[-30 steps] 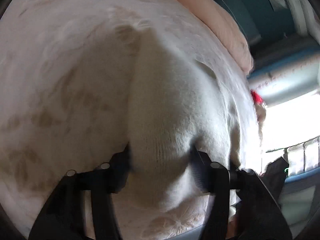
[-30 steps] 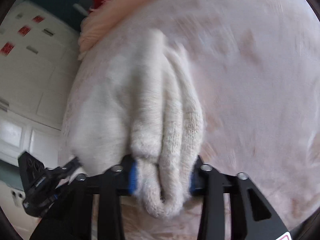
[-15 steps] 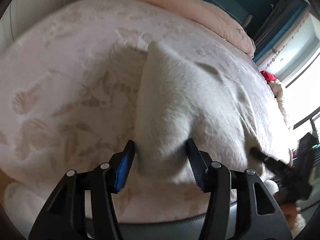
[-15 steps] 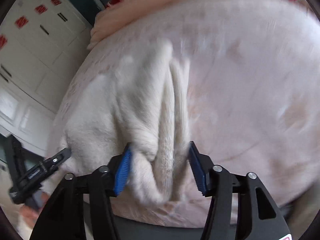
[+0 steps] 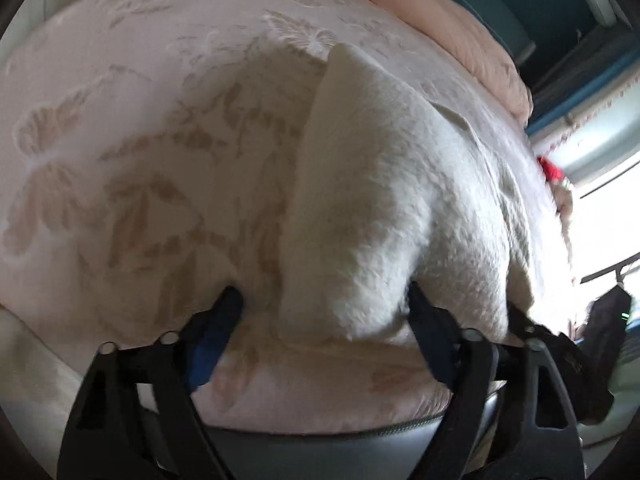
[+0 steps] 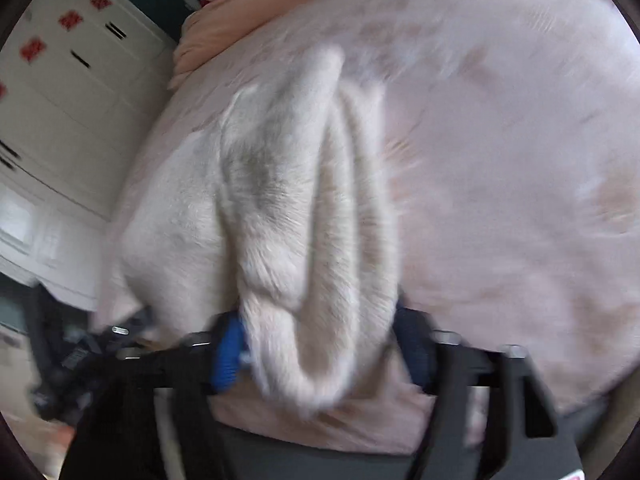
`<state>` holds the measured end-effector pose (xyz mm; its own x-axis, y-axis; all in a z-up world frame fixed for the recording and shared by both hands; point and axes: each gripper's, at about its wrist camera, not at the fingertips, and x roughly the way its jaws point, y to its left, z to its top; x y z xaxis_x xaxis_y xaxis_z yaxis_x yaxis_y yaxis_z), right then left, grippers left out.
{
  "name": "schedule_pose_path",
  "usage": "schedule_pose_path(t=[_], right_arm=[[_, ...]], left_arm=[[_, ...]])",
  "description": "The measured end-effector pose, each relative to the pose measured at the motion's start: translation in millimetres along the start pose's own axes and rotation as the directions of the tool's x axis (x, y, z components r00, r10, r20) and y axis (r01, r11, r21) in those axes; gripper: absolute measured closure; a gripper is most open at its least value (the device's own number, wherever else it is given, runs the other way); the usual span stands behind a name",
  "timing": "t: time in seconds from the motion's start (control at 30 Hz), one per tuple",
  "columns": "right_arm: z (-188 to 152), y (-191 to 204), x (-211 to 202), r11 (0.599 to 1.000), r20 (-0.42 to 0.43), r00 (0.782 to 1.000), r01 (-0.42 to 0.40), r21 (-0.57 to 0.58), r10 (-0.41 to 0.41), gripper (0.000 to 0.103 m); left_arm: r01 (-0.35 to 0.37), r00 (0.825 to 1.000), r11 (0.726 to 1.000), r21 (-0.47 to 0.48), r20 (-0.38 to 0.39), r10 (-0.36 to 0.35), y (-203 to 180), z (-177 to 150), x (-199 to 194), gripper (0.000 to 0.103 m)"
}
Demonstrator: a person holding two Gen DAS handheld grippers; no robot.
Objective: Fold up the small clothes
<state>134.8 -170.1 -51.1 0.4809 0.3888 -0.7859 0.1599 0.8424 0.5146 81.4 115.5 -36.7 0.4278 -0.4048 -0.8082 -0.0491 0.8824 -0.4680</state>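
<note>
Nearest the left wrist camera, the left gripper (image 5: 324,312) points down at the near edge of a bed, and its jaws are opening: the left finger with its blue pad stands clear of the cloth with bedspread showing in the gap, while the right finger is just at the side of the fabric, so the white knitted garment (image 5: 372,208) lies between the jaws but is not pinched. In the right wrist view the right gripper (image 6: 320,344) stands part-way open around a bunched, rolled fold of the same white garment (image 6: 304,216); the blue pad on its left finger is close against the wool and the dark finger on the other side is at the fold's edge, but the frame is blurred and I cannot tell whether the pads press on it. The garment rests on the pale pink bedspread (image 5: 140,160) with a leaf pattern, near the bed's front edge, with one corner standing up in a ridge. Beyond it, a peach-coloured quilt (image 5: 460,28) lies along the far side of the bed. Farthest off, white cabinet doors with red stickers (image 6: 68,80) show at the left of the right wrist view.
</note>
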Motion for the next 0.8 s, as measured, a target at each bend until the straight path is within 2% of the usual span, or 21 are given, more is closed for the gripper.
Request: schedule_pose_path(t=[0.03, 0.07, 0.13, 0.17, 0.23, 0.3, 0.33, 0.37, 0.4, 0.43, 0.5, 0.53, 0.6, 0.63, 0.7, 0.77, 0.8], right_arm=[[7, 5, 2, 1.000, 0.007, 1.000, 0.011, -0.009, -0.011, 0.066], [13, 14, 0, 0.998, 0.024, 0.999, 0.029, -0.054, -0.028, 0.072], [23, 49, -24, 0.980, 0.113, 0.993, 0.065, -0.189, -0.044, 0.075], [28, 67, -44, 0.964, 0.186, 0.982, 0.082, -0.253, -0.035, 0.076], [33, 78, -65, 0.951, 0.245, 0.969, 0.093, -0.294, -0.020, 0.077], [36, 63, -51, 0.962, 0.210, 0.977, 0.094, -0.257, -0.039, 0.074], [33, 47, -33, 0.966, 0.153, 0.985, 0.111, -0.235, -0.077, 0.073], [25, 26, 1, 0.962, 0.048, 0.986, 0.164, -0.220, -0.157, 0.067], [19, 16, 10, 0.971, 0.042, 0.990, 0.142, -0.194, -0.137, 0.063], [14, 9, -1, 0.983, 0.097, 0.991, 0.111, -0.148, -0.097, 0.056], [18, 11, -17, 0.989, 0.106, 0.989, 0.116, -0.094, -0.106, 0.053], [17, 20, -35, 0.985, 0.154, 0.980, 0.142, -0.094, -0.127, 0.054], [13, 40, -61, 0.976, 0.242, 0.963, 0.154, -0.152, -0.115, 0.070], [12, 46, -64, 0.972, 0.253, 0.961, 0.159, -0.170, -0.113, 0.074], [6, 56, -50, 0.960, 0.195, 0.972, 0.173, -0.219, -0.131, 0.086], [-5, 48, -10, 0.935, 0.112, 0.967, 0.249, -0.251, -0.228, 0.088], [-7, 46, -1, 0.933, 0.105, 0.966, 0.255, -0.253, -0.236, 0.089]], left_arm=[[0.049, 0.999, 0.999, 0.010, -0.002, -0.049, -4, 2, 0, 0.061], [0.051, 0.999, 0.999, 0.020, -0.002, -0.051, -10, 4, -2, 0.062], [0.036, 0.998, 0.997, 0.067, 0.050, -0.039, -24, 8, -16, 0.071], [0.037, 0.994, 0.993, 0.113, 0.095, -0.048, -34, 9, -28, 0.072], [0.028, 0.988, 0.987, 0.159, 0.143, -0.051, -43, 10, -40, 0.071], [0.033, 0.992, 0.986, 0.162, 0.115, -0.052, -39, 6, -32, 0.067], [0.010, 0.997, 0.987, 0.159, 0.075, -0.022, -35, 2, -17, 0.065], [-0.020, 0.999, 0.986, 0.165, 0.040, 0.014, -30, -1, 1, 0.063], [-0.041, 0.999, 0.984, 0.173, 0.037, 0.035, -26, -8, 11, 0.055], [-0.043, 0.997, 0.983, 0.179, 0.069, 0.032, -26, -14, 11, 0.053], [-0.078, 0.992, 0.979, 0.188, 0.112, 0.058, -30, -19, -2, 0.045], [-0.083, 0.991, 0.978, 0.192, 0.119, 0.061, -32, -20, -7, 0.045], [-0.095, 0.986, 0.971, 0.220, 0.156, 0.061, -36, -21, -21, 0.045], [-0.125, 0.981, 0.964, 0.235, 0.176, 0.084, -38, -22, -25, 0.045], [-0.156, 0.980, 0.956, 0.249, 0.160, 0.119, -37, -20, -16, 0.045], [-0.165, 0.982, 0.959, 0.232, 0.133, 0.136, -31, -18, -5, 0.045], [-0.170, 0.981, 0.960, 0.224, 0.131, 0.143, -32, -17, -4, 0.045]])
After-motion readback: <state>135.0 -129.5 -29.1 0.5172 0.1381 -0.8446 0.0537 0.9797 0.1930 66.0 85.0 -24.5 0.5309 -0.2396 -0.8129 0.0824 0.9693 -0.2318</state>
